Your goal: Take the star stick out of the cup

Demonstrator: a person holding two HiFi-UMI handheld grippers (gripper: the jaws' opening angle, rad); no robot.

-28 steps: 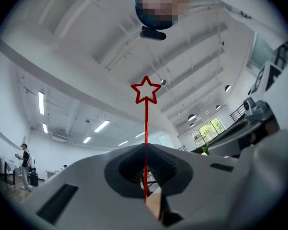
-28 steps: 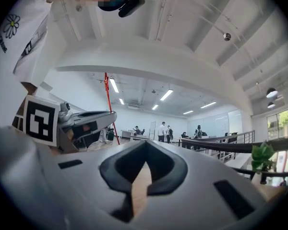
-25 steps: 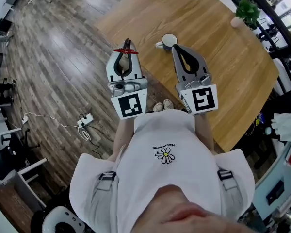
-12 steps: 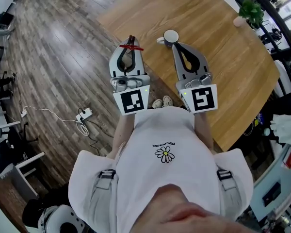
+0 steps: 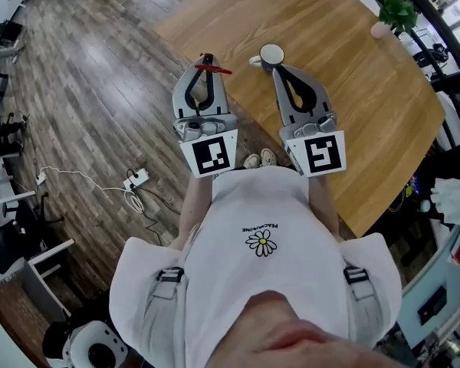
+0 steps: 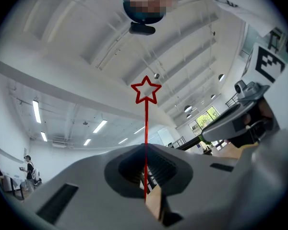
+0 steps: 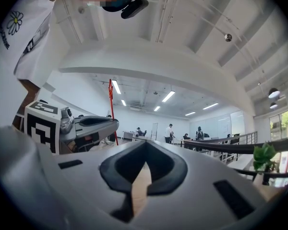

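Head view, PEACEMINUSONE shirt (image 5: 253, 278), star stick (image 5: 215, 68) clamped

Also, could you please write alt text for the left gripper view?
The left gripper has its jaws shut on a thin red star stick, which stands straight up to an outlined star against a white ceiling. The right gripper shows at the right edge.

From up on the person's head, one camera stares steeply down past the white shirt (image 5: 261, 228) at the grey left gripper (image 5: 205, 64), the grey right gripper (image 5: 279, 71) and the light wooden counter (image 5: 353, 90). Each gripper's camera sits close behind its own jaws, tilted up at the white ceiling (image 6: 86, 42). Both catch the other gripper alongside and the black head camera (image 7: 134, 7) overhead.
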